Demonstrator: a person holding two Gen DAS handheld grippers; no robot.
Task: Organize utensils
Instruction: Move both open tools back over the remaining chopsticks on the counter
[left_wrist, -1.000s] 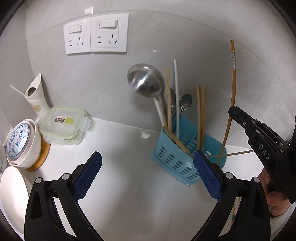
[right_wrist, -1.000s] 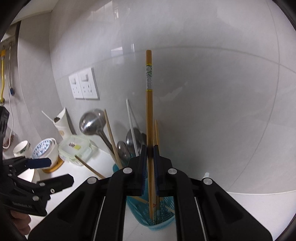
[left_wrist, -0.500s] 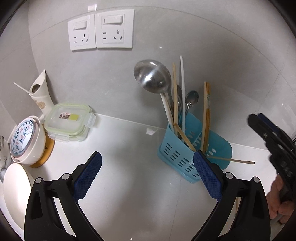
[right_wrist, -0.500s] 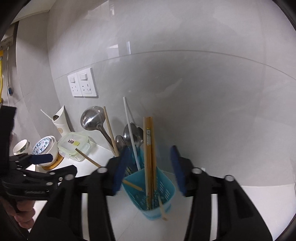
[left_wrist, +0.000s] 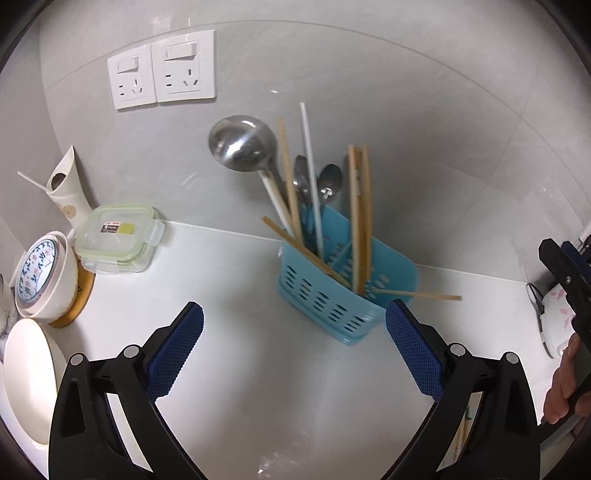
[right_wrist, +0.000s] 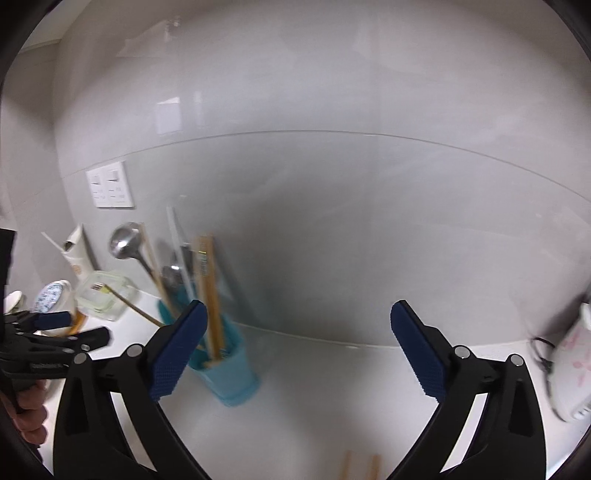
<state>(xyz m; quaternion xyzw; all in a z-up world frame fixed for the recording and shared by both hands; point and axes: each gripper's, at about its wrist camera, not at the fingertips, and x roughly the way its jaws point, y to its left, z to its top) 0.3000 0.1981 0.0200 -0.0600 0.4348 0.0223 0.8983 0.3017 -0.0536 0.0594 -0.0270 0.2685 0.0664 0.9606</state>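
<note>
A blue utensil caddy (left_wrist: 332, 299) stands on the white counter (left_wrist: 258, 387) against the wall, holding a steel ladle (left_wrist: 242, 144), spoons (left_wrist: 330, 179), a white stick and several wooden chopsticks (left_wrist: 358, 218); one chopstick (left_wrist: 417, 294) pokes out sideways to the right. My left gripper (left_wrist: 293, 350) stands open in front of the caddy with nothing between its pads. My right gripper (right_wrist: 295, 350) has its jaws opening wide, empty, to the right of the caddy (right_wrist: 231, 373). Two chopstick ends (right_wrist: 360, 467) lie on the counter at the bottom of the right wrist view.
At the left stand a lidded glass container (left_wrist: 118, 238), a patterned bowl on a wooden coaster (left_wrist: 40, 273), a white plate (left_wrist: 26, 373) and a cream holder (left_wrist: 68, 184). Wall sockets (left_wrist: 162, 70) sit above. A white flowered object (right_wrist: 570, 362) lies at the right.
My right gripper let go of the tall chopstick, which now stands in the caddy, then opened wide and pulled back to the right. My left gripper drew back a little.
</note>
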